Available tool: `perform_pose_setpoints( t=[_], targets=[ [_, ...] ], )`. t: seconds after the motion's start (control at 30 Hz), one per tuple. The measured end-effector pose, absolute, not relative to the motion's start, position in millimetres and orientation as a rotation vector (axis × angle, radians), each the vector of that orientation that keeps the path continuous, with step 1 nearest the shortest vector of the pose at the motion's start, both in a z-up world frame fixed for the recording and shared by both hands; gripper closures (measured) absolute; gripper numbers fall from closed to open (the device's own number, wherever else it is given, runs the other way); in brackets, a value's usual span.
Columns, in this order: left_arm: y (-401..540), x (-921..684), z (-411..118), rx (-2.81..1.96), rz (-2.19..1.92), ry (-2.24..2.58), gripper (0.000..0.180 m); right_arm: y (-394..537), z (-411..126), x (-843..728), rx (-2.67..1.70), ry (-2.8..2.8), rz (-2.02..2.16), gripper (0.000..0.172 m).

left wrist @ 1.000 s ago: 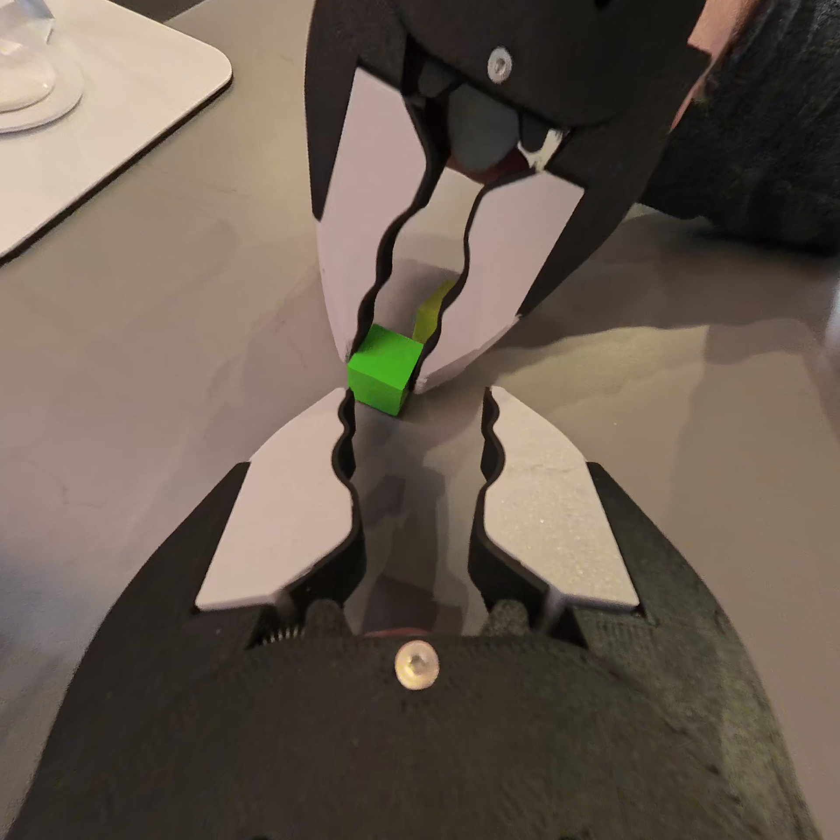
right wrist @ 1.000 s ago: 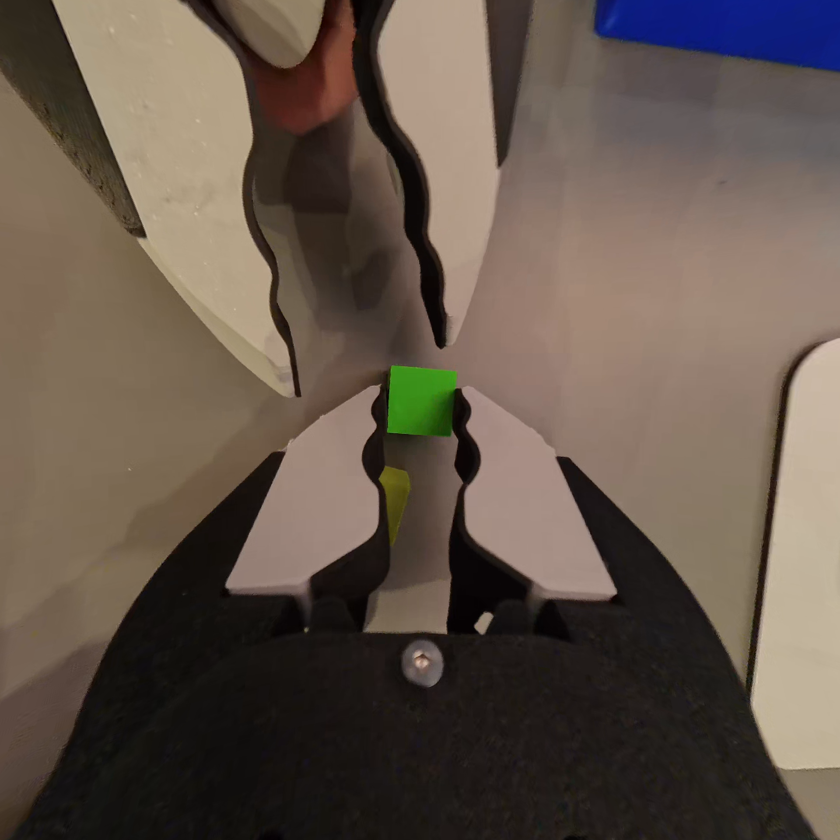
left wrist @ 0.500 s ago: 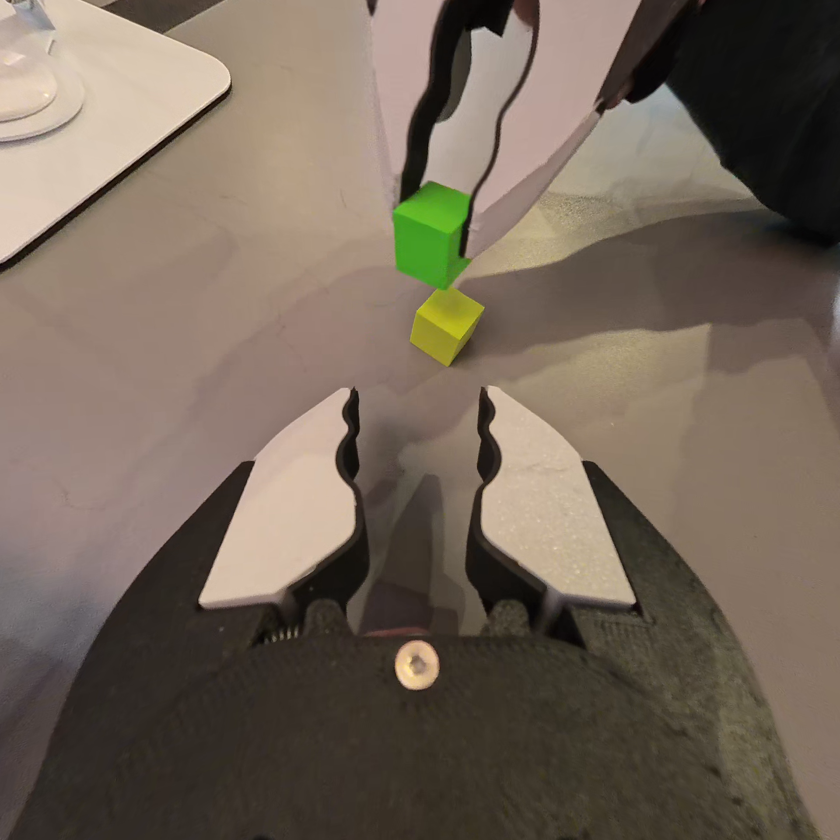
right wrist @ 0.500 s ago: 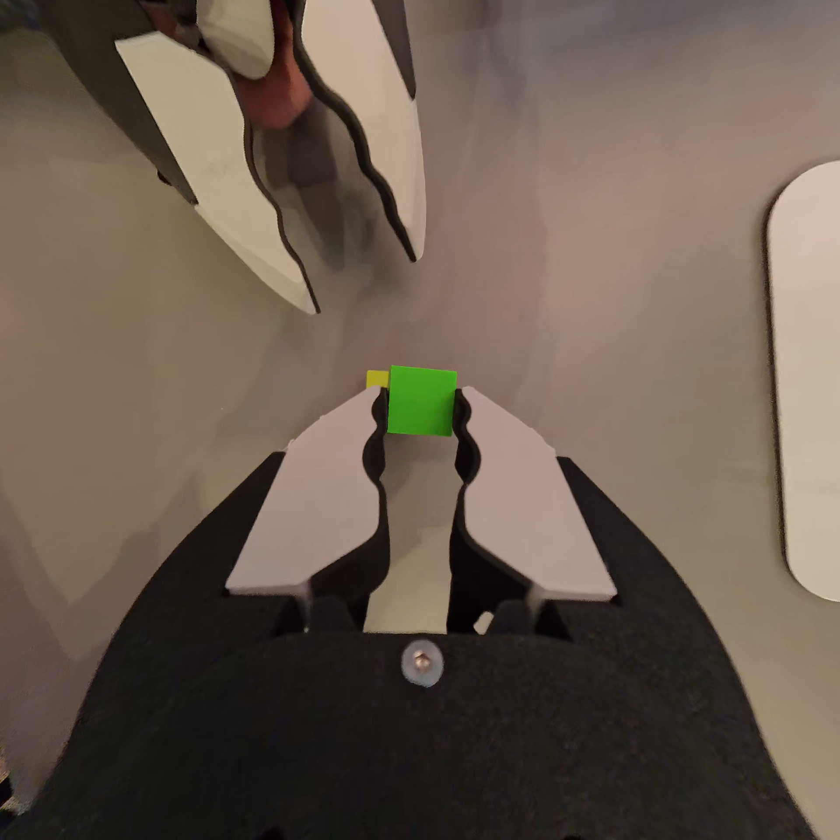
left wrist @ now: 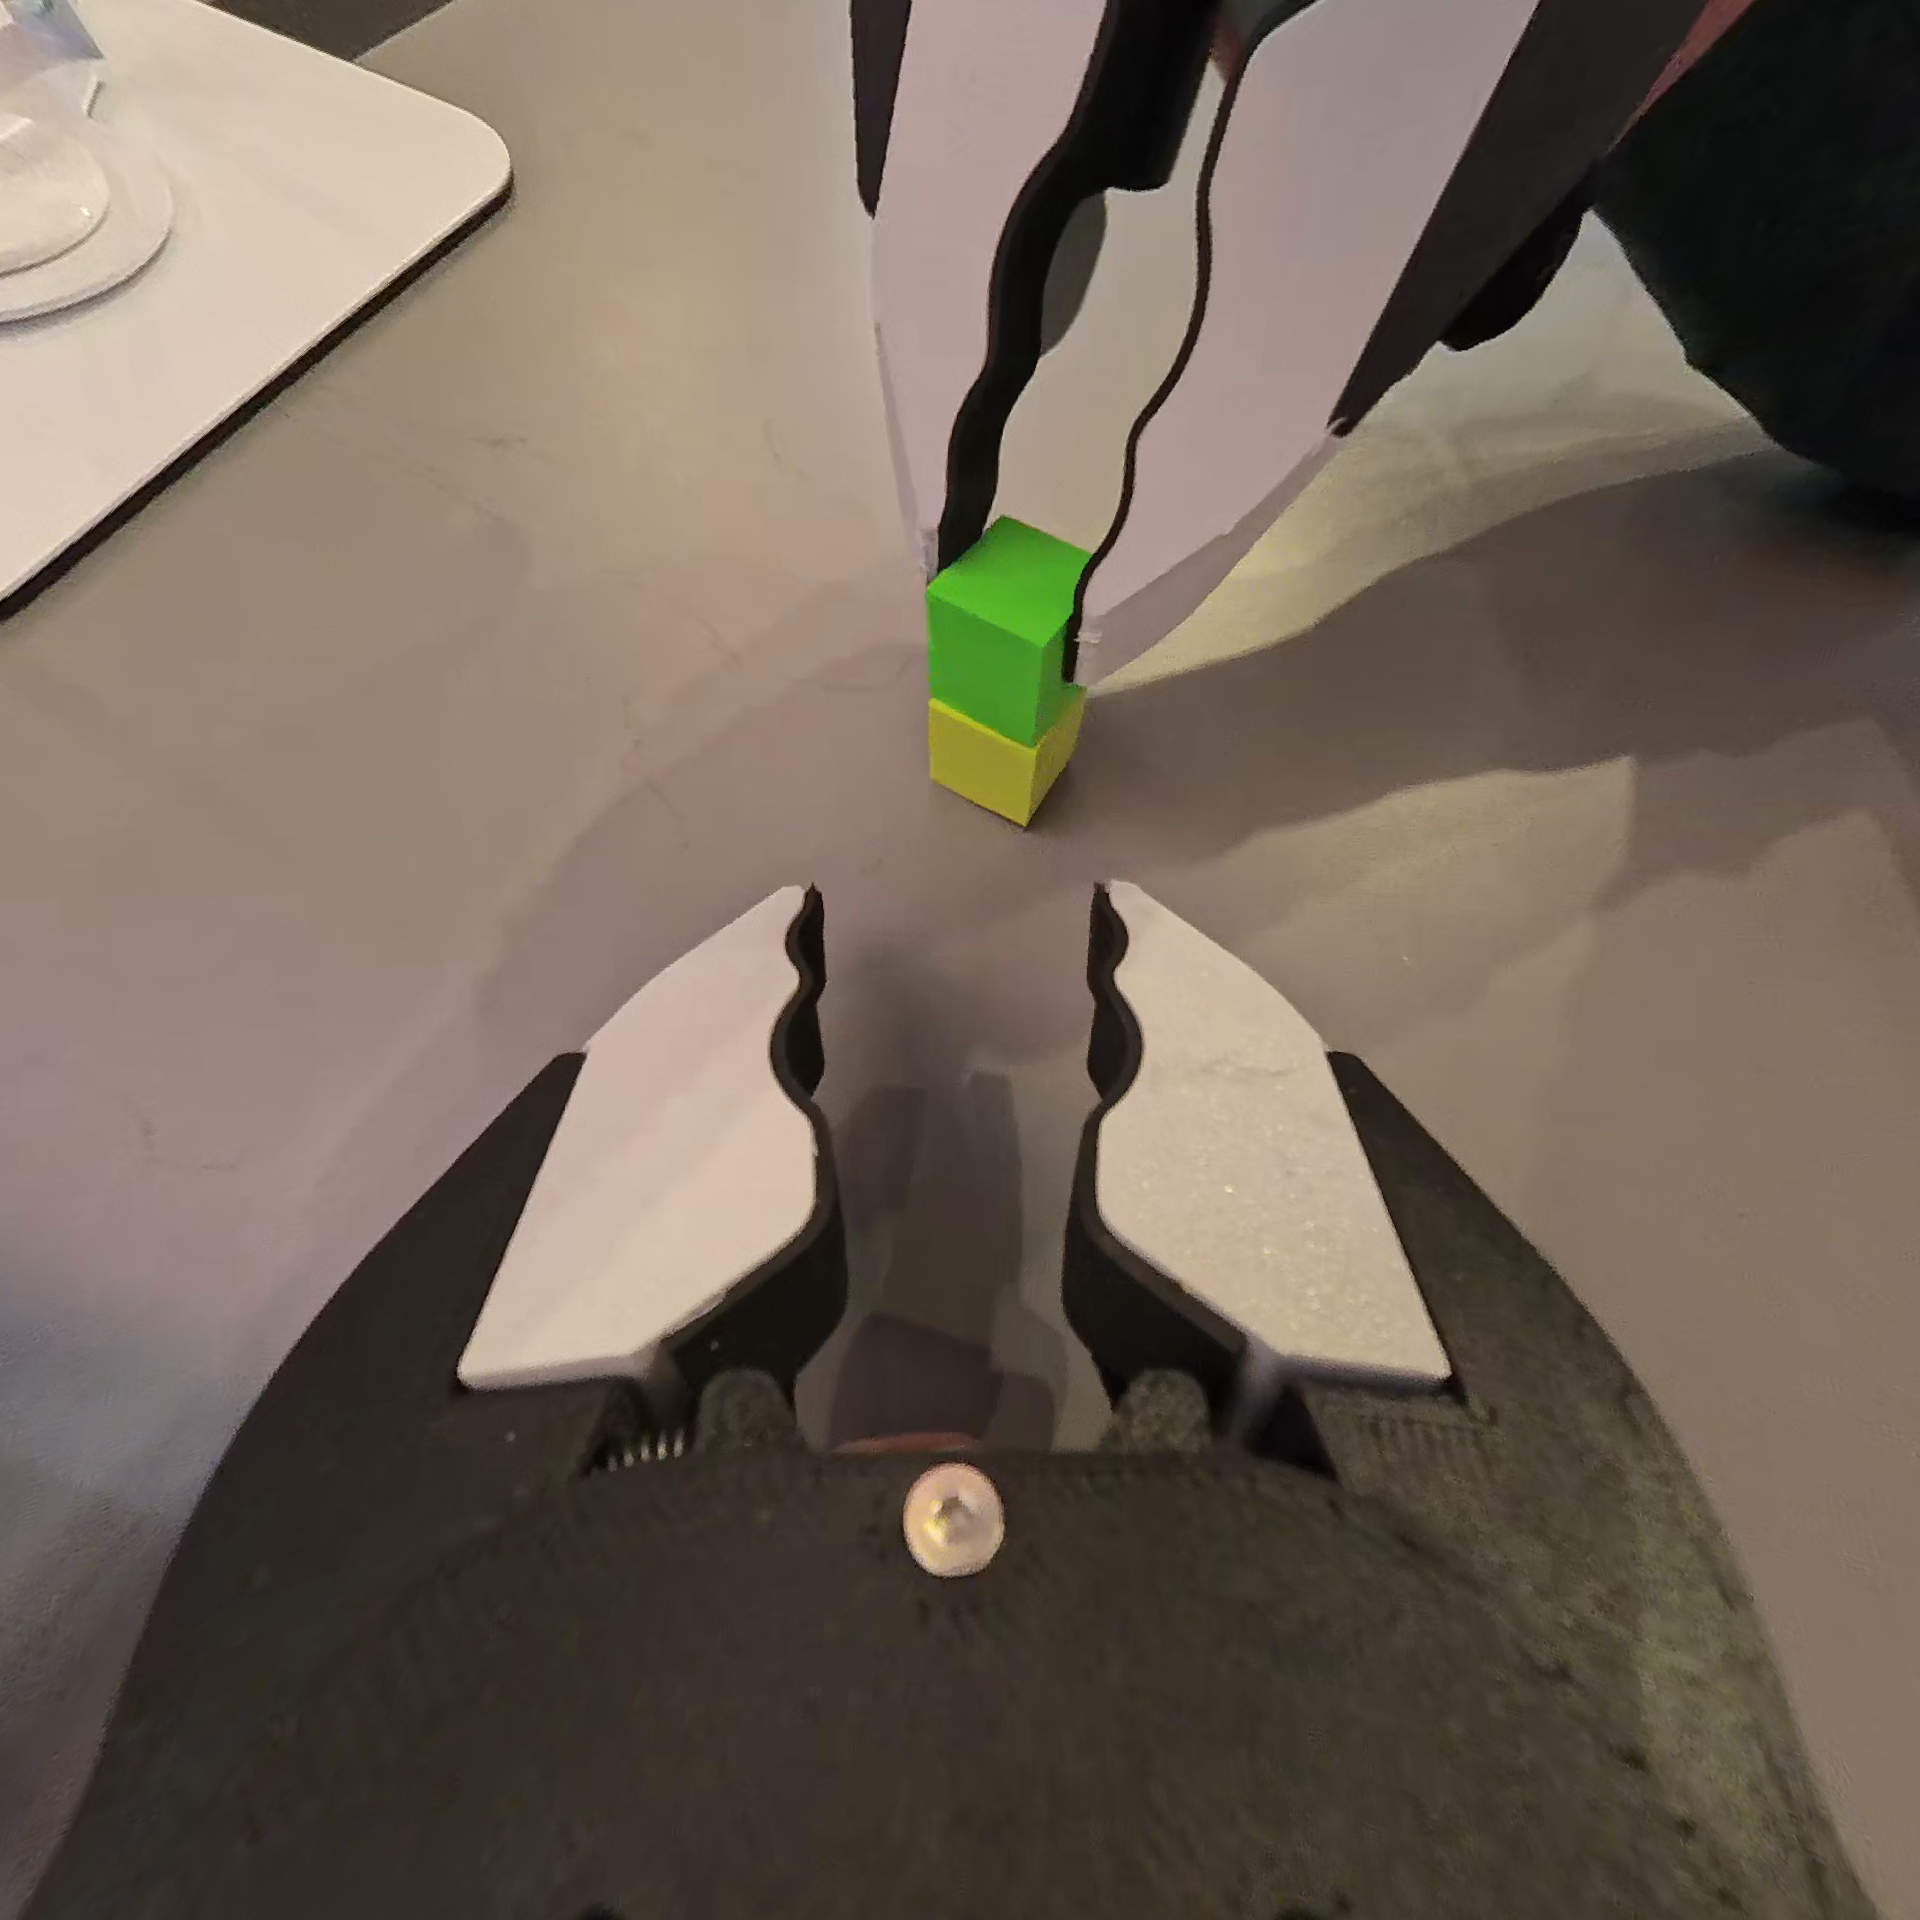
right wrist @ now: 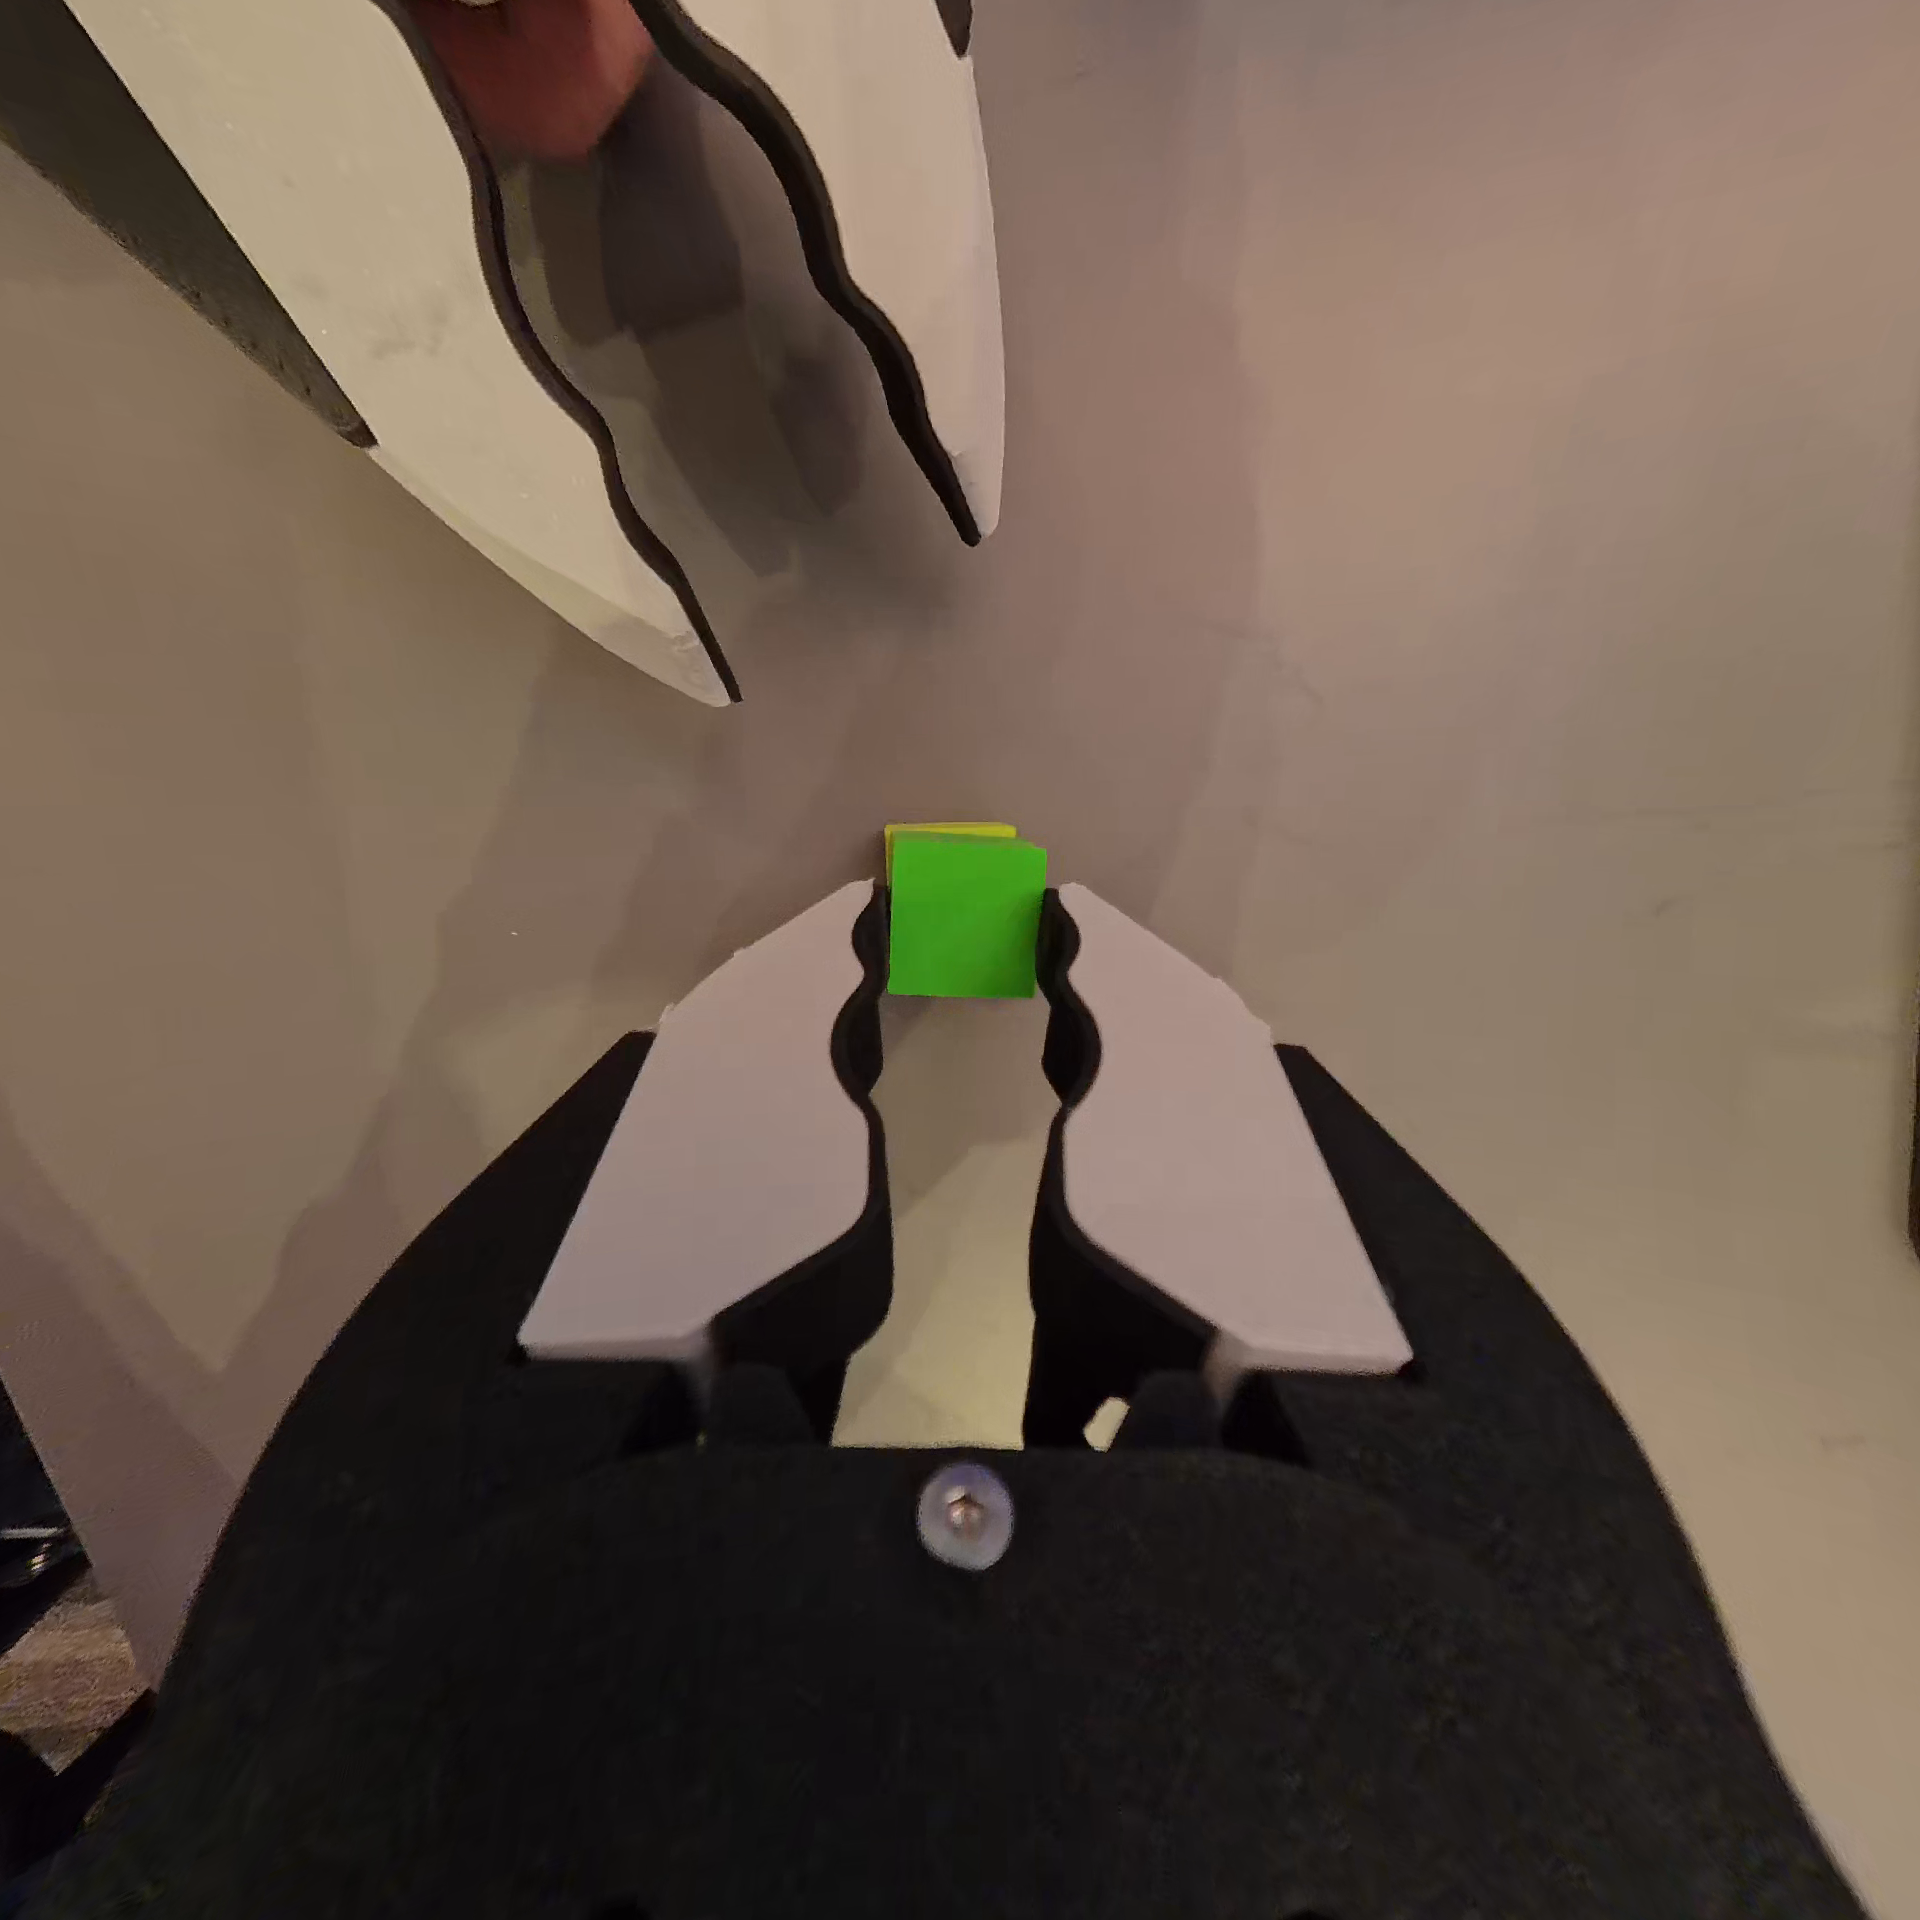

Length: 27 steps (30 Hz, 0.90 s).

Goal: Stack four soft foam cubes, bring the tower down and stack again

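Observation:
My right gripper (right wrist: pixel 964 904) is shut on a green foam cube (right wrist: pixel 964 920) and points down at the grey table. In the left wrist view the green cube (left wrist: pixel 1000 636) rests on top of a yellow cube (left wrist: pixel 992 767), still pinched between the right gripper's fingertips (left wrist: pixel 1013 597). In the right wrist view only a thin yellow edge (right wrist: pixel 948 831) shows behind the green cube. My left gripper (left wrist: pixel 954 909) is open and empty, a short way in front of the two-cube stack. It also shows in the right wrist view (right wrist: pixel 852 613) at the upper left.
A white board (left wrist: pixel 239 260) with a clear glass object (left wrist: pixel 62 197) on it lies at the far left of the grey table (left wrist: pixel 364 779). A dark sleeve (left wrist: pixel 1766 260) is at the upper right. A white board edge (right wrist: pixel 1912 1091) shows at the right. The left gripper's tips are roughly 6 cm from the right gripper's.
The right gripper lifted the green cube off the table, carried it over the yellow cube and lowered it onto it. The left gripper drew back and closed slightly.

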<state>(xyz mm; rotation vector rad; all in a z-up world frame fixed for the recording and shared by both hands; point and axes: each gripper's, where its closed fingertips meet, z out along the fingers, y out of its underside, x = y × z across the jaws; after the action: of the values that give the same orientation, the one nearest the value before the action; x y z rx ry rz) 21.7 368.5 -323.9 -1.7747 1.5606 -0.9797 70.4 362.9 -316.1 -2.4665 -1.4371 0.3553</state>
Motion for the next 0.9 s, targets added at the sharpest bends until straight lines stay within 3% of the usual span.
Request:
perform_pose_setpoints(
  t=[0.63,0.9],
  targets=[
    [368.7,21.4,-322.7,-1.769,-0.98,1.557,0.13,359.6,-298.9,74.0,-2.427,-1.432,0.398,0.131],
    [356.8,12.1,-330.7,-1.717,-0.844,1.66,0.123,439.0,-275.0,123.9,-2.179,-1.051,0.323,0.136]
  ],
)
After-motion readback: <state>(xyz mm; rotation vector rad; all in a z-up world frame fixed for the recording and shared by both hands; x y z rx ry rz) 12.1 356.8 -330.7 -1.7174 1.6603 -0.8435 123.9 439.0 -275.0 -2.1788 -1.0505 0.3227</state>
